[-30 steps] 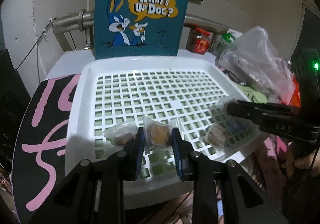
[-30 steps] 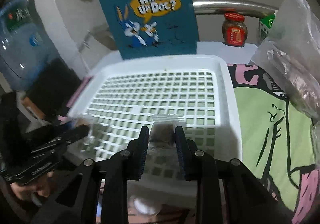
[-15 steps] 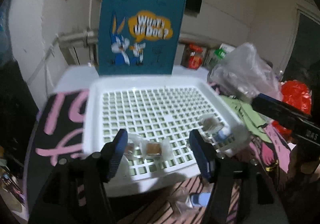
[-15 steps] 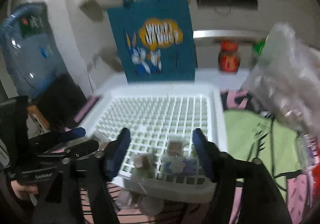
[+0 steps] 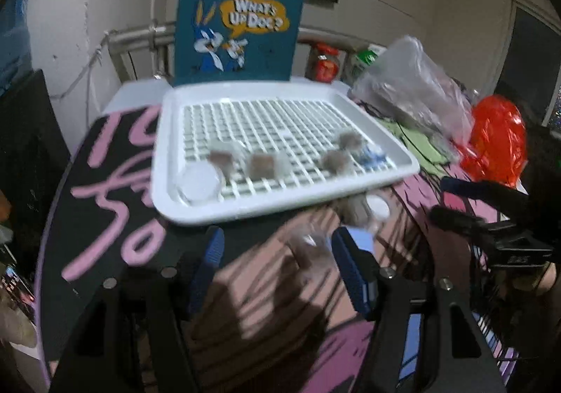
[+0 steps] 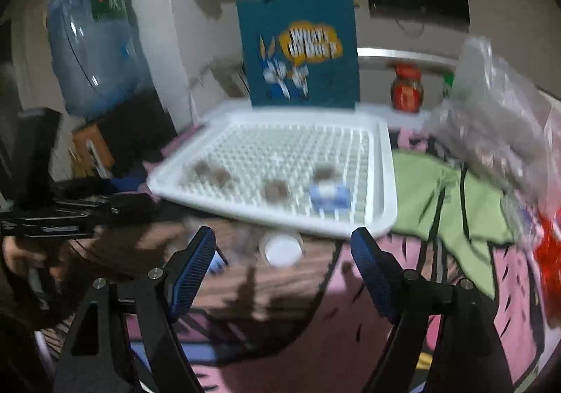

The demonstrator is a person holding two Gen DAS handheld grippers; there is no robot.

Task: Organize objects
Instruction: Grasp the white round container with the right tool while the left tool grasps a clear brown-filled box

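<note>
The white slotted tray [image 5: 280, 203] sits on the table in front of the blue cartoon bag [image 5: 242, 17], and it makes the easiest landmark. Along the tray's near edge lie several small wrapped snacks: two brown ones [image 5: 264, 165] toward its left side, beside a round white lid [image 5: 198, 179] in the near-left corner, and two more brown ones with a blue-and-white packet [image 6: 329, 196] toward the near-right corner. Just off the tray's near edge, on the table, lie another white lid [image 6: 282, 247] and some blurred clear wrappers.

The left gripper [image 5: 277, 266] hangs short of the tray's near edge, its jaws spread and empty. The right gripper [image 6: 284, 263] is likewise just short of the near edge, its jaws opening wider with nothing clamped between them; the white lid only shows through the gap.

To the tray's right sit a clear plastic bag [image 5: 413, 87] and a red bag [image 5: 498, 140], and a red-lidded jar [image 6: 406, 87] stands behind the tray's far-right corner.
</note>
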